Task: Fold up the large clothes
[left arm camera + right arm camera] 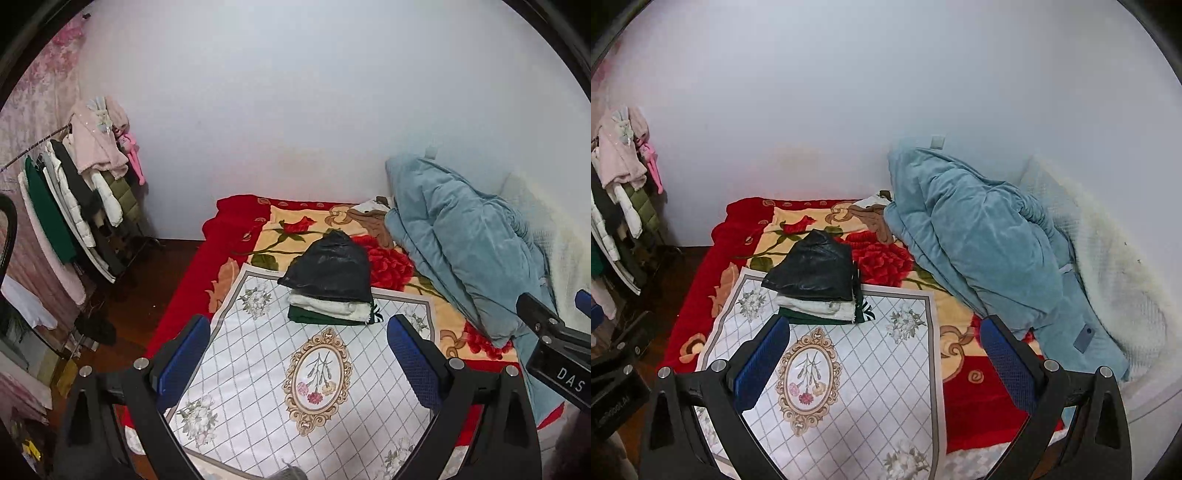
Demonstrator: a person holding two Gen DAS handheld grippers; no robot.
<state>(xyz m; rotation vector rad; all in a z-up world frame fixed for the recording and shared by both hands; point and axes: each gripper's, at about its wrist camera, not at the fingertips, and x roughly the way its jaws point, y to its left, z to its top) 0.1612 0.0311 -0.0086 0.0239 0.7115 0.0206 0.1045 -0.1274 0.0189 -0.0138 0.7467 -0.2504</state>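
Both hand-held grippers are held up in the air, side by side and level, angled forward and a little downward. The left hand-held gripper (pixel 297 354) has its two black arms spread wide, the blue pads (pixel 184 360) facing each other across a broad gap with nothing between them. The right hand-held gripper (pixel 884 356) looks the same: jaws wide apart, blue pads (pixel 762 363) bare, gripping nothing. The right one sits just beside the left; its black body and one blue tip show at the right edge of the left wrist view. No hand or sleeve shows.
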